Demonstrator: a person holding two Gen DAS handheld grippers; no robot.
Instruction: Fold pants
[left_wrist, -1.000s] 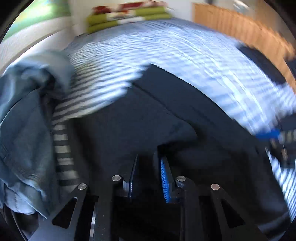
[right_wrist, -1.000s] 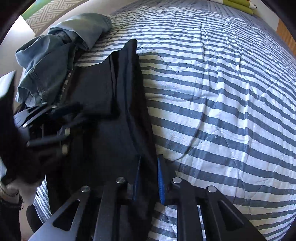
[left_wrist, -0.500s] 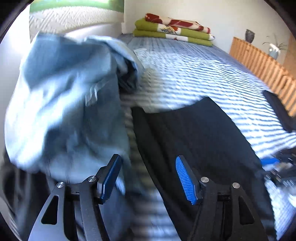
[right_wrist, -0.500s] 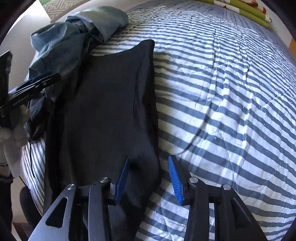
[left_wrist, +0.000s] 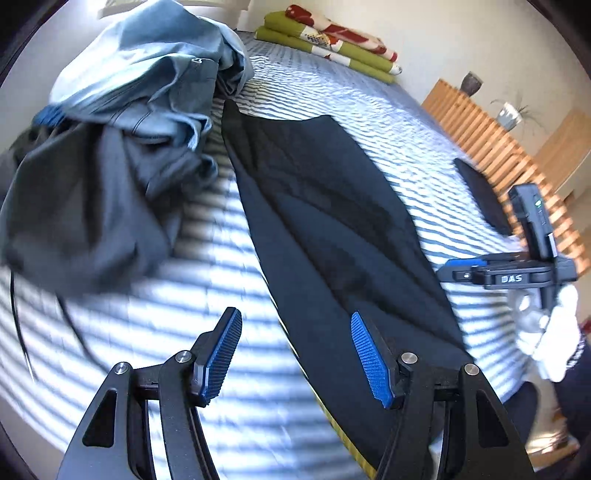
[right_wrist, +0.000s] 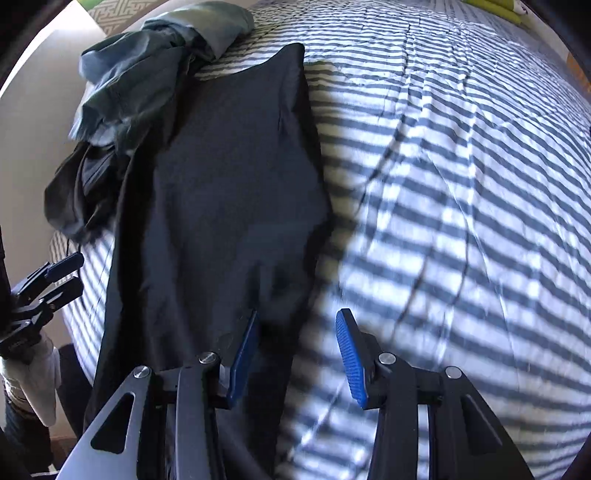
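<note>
Black pants (left_wrist: 317, 206) lie flat and lengthwise on the striped bed, folded into one long strip; in the right wrist view the same pants (right_wrist: 221, 192) run from the near edge toward the far left. My left gripper (left_wrist: 295, 354) hovers open above the bed at the pants' left edge, with nothing between its fingers. My right gripper (right_wrist: 295, 358) is open over the pants' right edge, empty. From the left wrist view the right gripper (left_wrist: 461, 267) shows at the right, held by a white-gloved hand (left_wrist: 546, 332).
A heap of light blue and grey clothes (left_wrist: 125, 122) sits left of the pants. The striped duvet (right_wrist: 461, 166) spreads wide to the right. Folded green and red blankets (left_wrist: 332, 40) lie at the far end. A dark folded item (left_wrist: 484, 199) rests by a wooden slatted rail (left_wrist: 495, 147).
Both grippers were shut on the black pants a second ago. They opened, let the fabric drop flat on the bed, and pulled back from it.
</note>
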